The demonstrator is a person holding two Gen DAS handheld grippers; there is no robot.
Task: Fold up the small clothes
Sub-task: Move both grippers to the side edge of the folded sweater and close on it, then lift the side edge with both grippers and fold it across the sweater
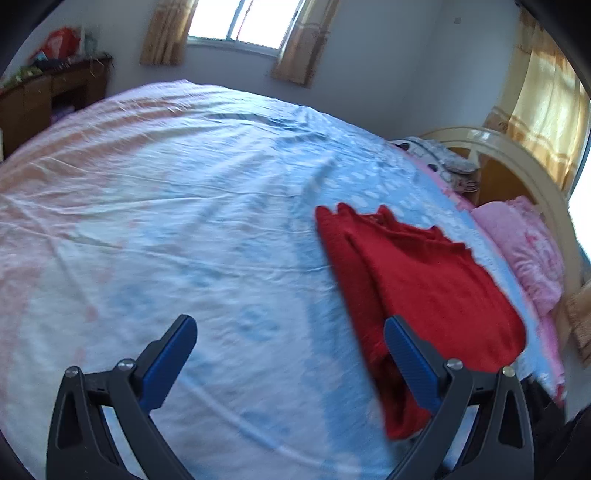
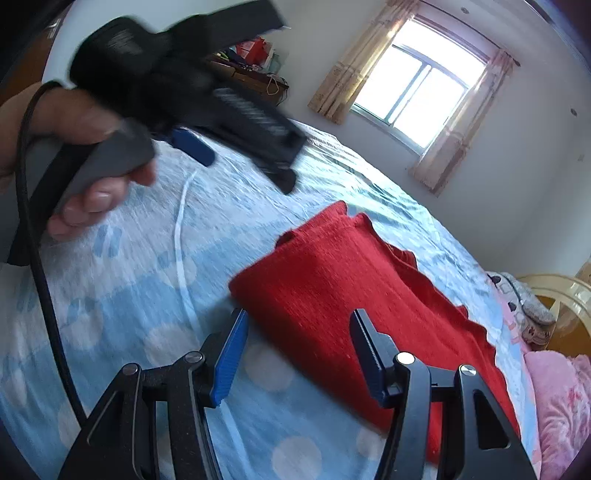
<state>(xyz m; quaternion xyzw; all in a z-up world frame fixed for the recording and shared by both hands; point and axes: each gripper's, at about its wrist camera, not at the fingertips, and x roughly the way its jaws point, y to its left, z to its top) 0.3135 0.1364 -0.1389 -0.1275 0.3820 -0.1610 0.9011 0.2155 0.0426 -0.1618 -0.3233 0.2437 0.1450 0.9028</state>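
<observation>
Red knitted garment [image 1: 417, 280], folded into a flat oblong with scalloped edges at its far end, lies on the bed's pale blue and white sheet [image 1: 207, 206] in the left wrist view, toward the right side near a pink flowered pillow [image 1: 524, 251]. The left gripper [image 1: 290, 354] hangs above the sheet with its blue-padded fingers [image 1: 168, 365] spread wide and nothing between them; the right-hand finger overlaps the garment's near corner in the picture, though whether it touches the cloth cannot be told. Beyond the bed stand a brown wooden desk [image 1: 51, 92], a bright window [image 1: 243, 22] with tan curtains, and a cream curved headboard [image 1: 517, 162].

From the right wrist view, the red garment [image 2: 354, 306] sits just ahead of the right gripper [image 2: 299, 354], whose fingers [image 2: 231, 360] are parted wide and empty, one on either side of the garment's near edge. Upper left, blurred, a bare hand [image 2: 77, 155] grips the grey handle of the left gripper [image 2: 192, 92], held above the polka-dot sheet [image 2: 122, 295], with a black cable [image 2: 40, 280] trailing down.
</observation>
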